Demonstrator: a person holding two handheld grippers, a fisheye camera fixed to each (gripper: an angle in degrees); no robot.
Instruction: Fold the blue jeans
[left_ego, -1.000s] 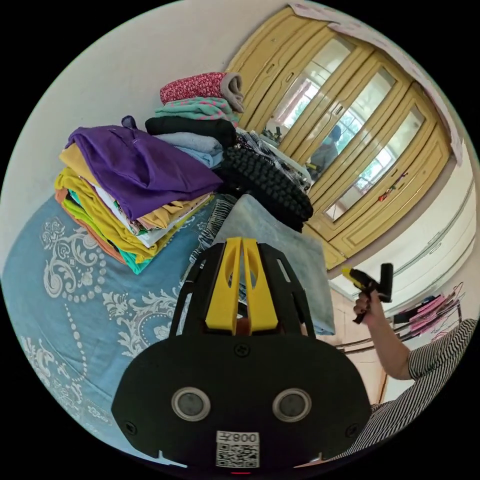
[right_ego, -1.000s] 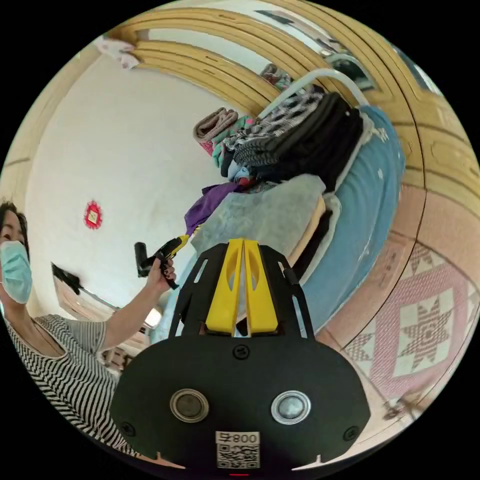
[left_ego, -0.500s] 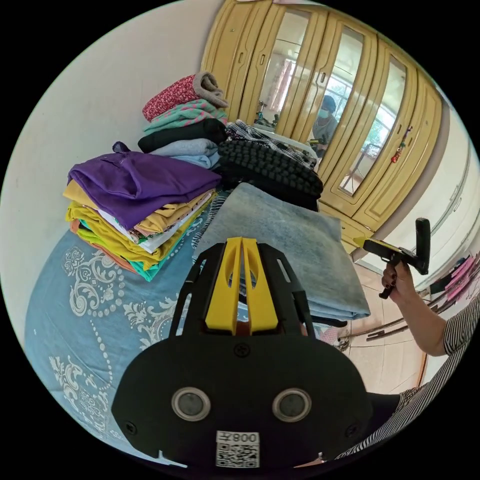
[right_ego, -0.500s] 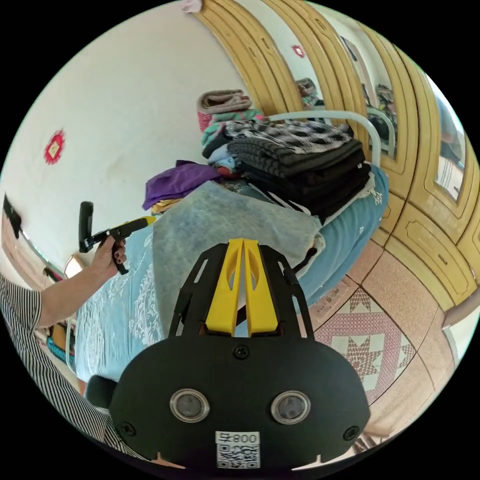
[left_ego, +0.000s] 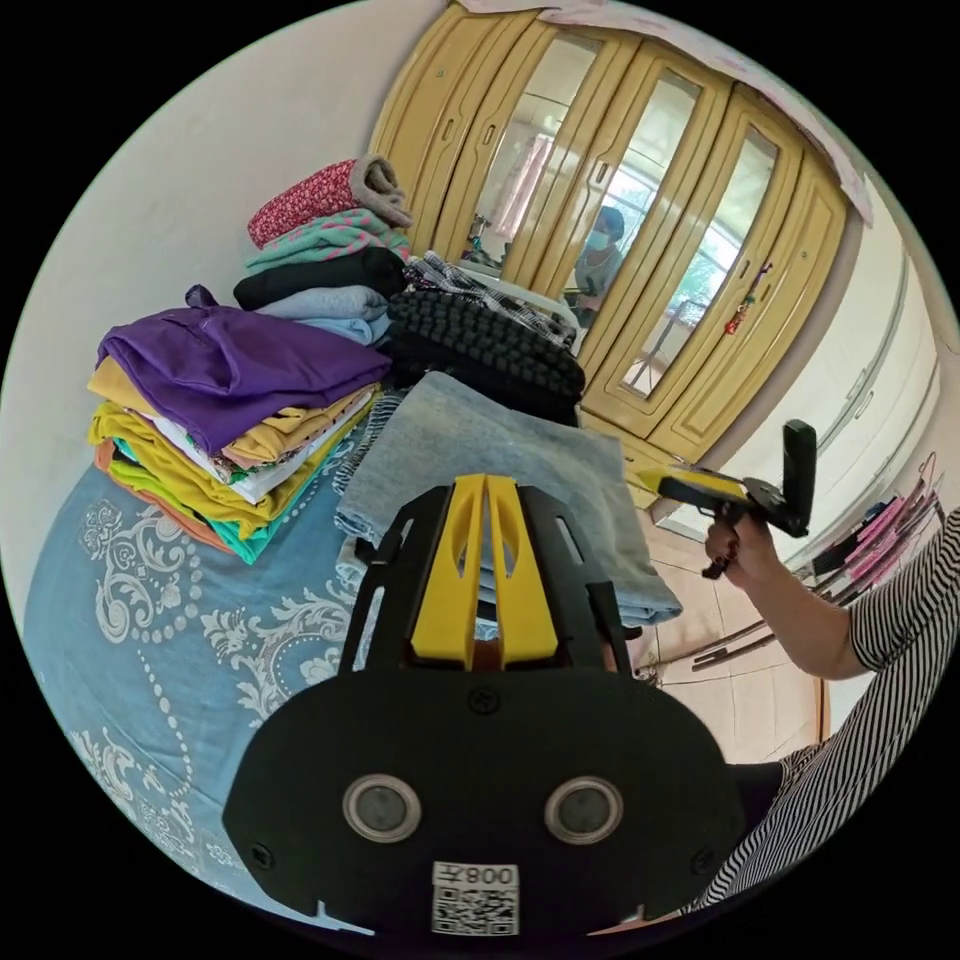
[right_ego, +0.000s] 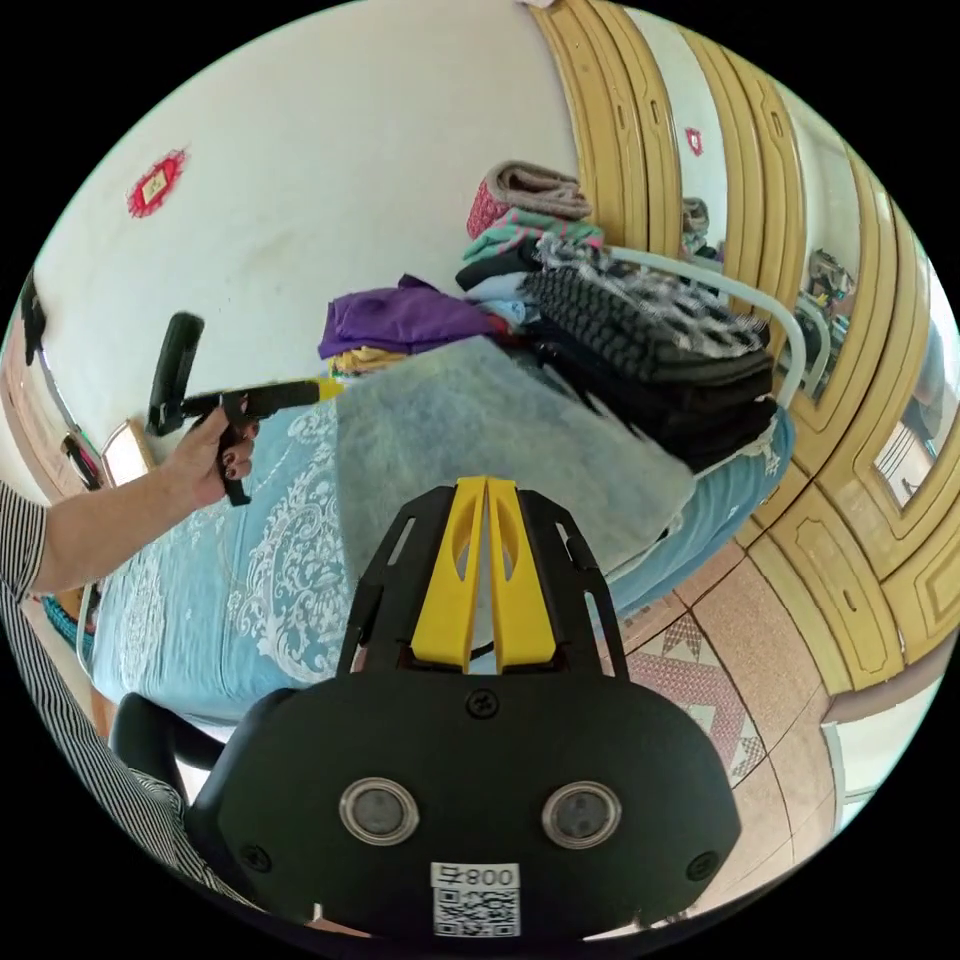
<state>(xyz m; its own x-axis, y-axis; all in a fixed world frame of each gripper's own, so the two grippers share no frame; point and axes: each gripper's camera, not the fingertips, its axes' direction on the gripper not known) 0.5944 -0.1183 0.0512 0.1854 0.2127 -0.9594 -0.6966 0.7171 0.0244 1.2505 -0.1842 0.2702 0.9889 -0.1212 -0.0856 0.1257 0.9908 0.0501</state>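
A: Jeans position?

B: Blue jeans (left_ego: 500, 470) lie on the bed (left_ego: 150, 600), already a flat folded rectangle, pale side up. In the left gripper view they sit at about 12 o'clock from the left gripper (left_ego: 485, 560), just beyond its tips. In the right gripper view the same slab (right_ego: 500, 440) is also at 12 o'clock from the right gripper (right_ego: 487, 565).

A: Gripper states?

B: Both sets of yellow jaws are pressed together, nothing between them. Neither touches the denim; both hang above it.

A: Long axis?

B: In the left gripper view it runs roughly 10 to 4 o'clock, the far short end against the dark knit stack (left_ego: 490, 345), the near end overhanging the bed edge toward the floor (left_ego: 760, 690). The multicoloured pile with the purple top (left_ego: 225, 365) stands at 10 o'clock, just beside the jeans' long edge.

A: Which hand is nearer?

B: Hard to rank. The right gripper, seen from the left one (left_ego: 700, 487), is off at 3 o'clock past the overhanging end. The left, seen from the right one (right_ego: 290, 392), is at 10 o'clock by the opposite long edge. I judge them about equal, one per side.

A: Fold status?

B: Looks essentially done. Any last move would be squaring or another fold across the long axis, a judgement only.
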